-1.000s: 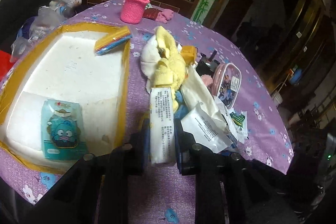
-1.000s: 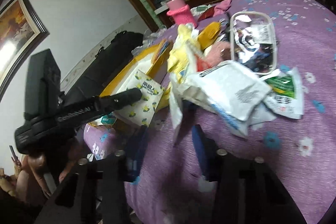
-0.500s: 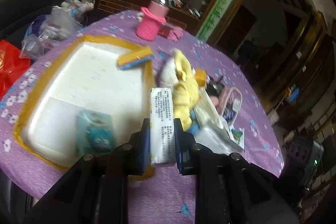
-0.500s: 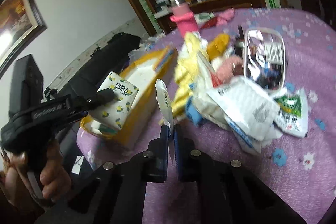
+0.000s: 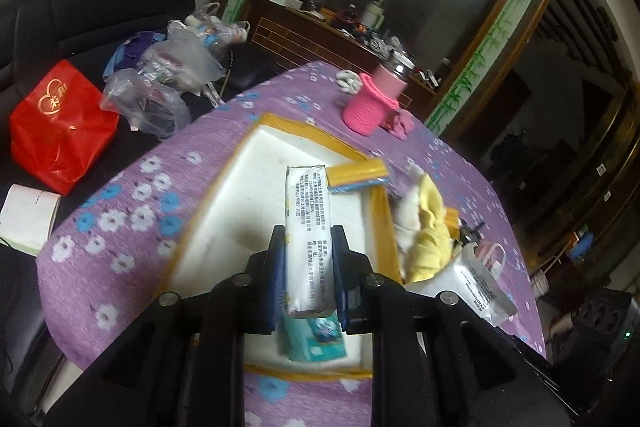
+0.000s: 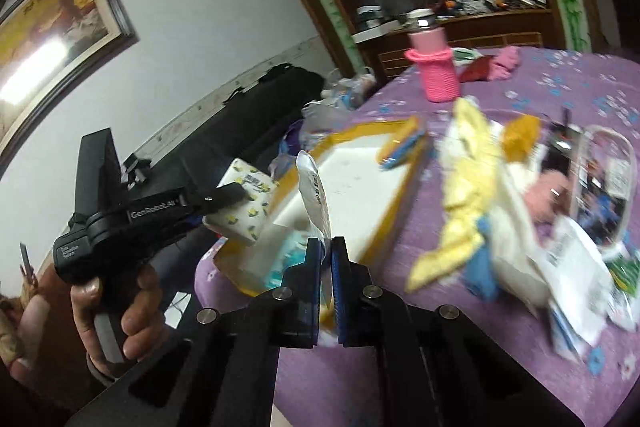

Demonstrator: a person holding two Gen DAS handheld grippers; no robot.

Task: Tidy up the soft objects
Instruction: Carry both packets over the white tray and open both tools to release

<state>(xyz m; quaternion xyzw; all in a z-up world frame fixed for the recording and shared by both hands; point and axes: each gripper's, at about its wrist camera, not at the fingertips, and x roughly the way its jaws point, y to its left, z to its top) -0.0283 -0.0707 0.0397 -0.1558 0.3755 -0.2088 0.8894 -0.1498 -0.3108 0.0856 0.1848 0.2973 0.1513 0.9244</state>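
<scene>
My left gripper is shut on a white tissue pack with black print and holds it above the white foam tray with a yellow taped rim. A teal tissue pack lies in the tray under it. My right gripper is shut on a thin white plastic packet, lifted above the tray's near corner. The left gripper with its lemon-print tissue pack also shows there. A pile with a yellow cloth lies right of the tray.
A pink knitted bottle sleeve stands behind the tray. A yellow-blue packet leans on the tray's far rim. A clear pouch and white packets lie at the right. Bags lie on a black sofa beyond the table's left edge.
My left gripper rose and swung left over the tray with the tissue pack. My right gripper shut on the thin packet, lifted it off the pile and carried it left toward the tray.
</scene>
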